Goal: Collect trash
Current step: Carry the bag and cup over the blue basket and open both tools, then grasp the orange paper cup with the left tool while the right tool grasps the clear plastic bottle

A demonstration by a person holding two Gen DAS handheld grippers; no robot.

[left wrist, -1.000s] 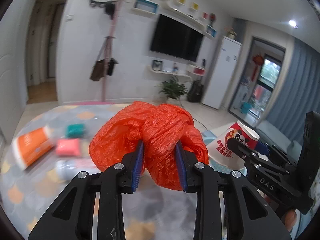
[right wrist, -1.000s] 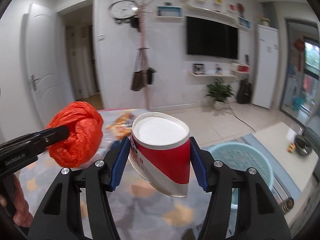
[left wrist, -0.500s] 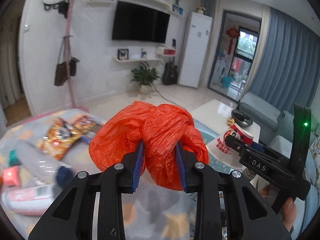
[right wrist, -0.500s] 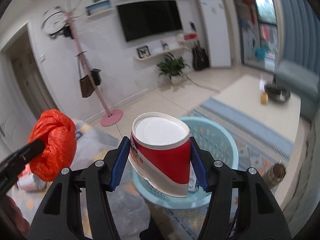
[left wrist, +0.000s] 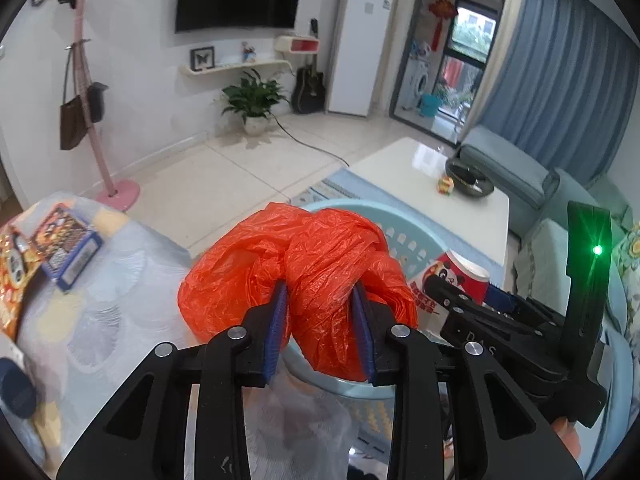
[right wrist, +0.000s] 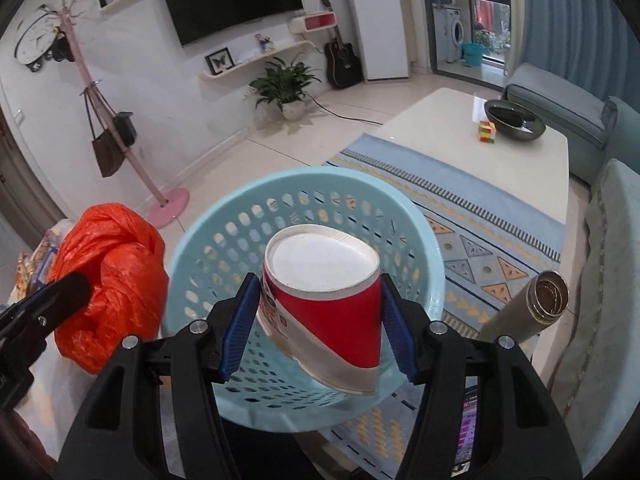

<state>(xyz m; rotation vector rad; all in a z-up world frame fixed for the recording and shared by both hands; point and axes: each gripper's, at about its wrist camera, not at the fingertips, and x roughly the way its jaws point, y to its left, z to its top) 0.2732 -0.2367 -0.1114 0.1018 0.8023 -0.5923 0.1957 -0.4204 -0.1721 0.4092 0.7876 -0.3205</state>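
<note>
The left tongs (left wrist: 322, 324) are clamped on a crumpled orange plastic bag (left wrist: 296, 272), blue pads pressed into its folds on both sides, and the bag bulges out in front of and to the left of the pads. The right tongs (right wrist: 318, 320) are closed on a red and white paper cup (right wrist: 322, 304), held upside down with its white base facing the camera and its body squeezed slightly oval between the pads. Directly beyond the cup is a light blue perforated basket (right wrist: 240, 216), its open mouth right below both loads; in the left view the bag covers most of the basket's near rim (left wrist: 404, 236), and the cup (left wrist: 448, 280) sits just beside the bag to the right, gripped by the other tongs (left wrist: 460, 300). In the right view the bag (right wrist: 108, 280) hangs at the basket's left edge. To the left of the bag lies a desk covered by a pale patterned cloth (left wrist: 108, 308), carrying a blue packet (left wrist: 66, 250) and an orange snack wrapper (left wrist: 12, 280). To the right of the basket a metal flask (right wrist: 528, 312) leans near a blue patterned rug (right wrist: 472, 208), with a white coffee table (right wrist: 460, 128) holding a dark bowl (right wrist: 514, 120) and a small coloured cube (right wrist: 486, 131) farther off.
</note>
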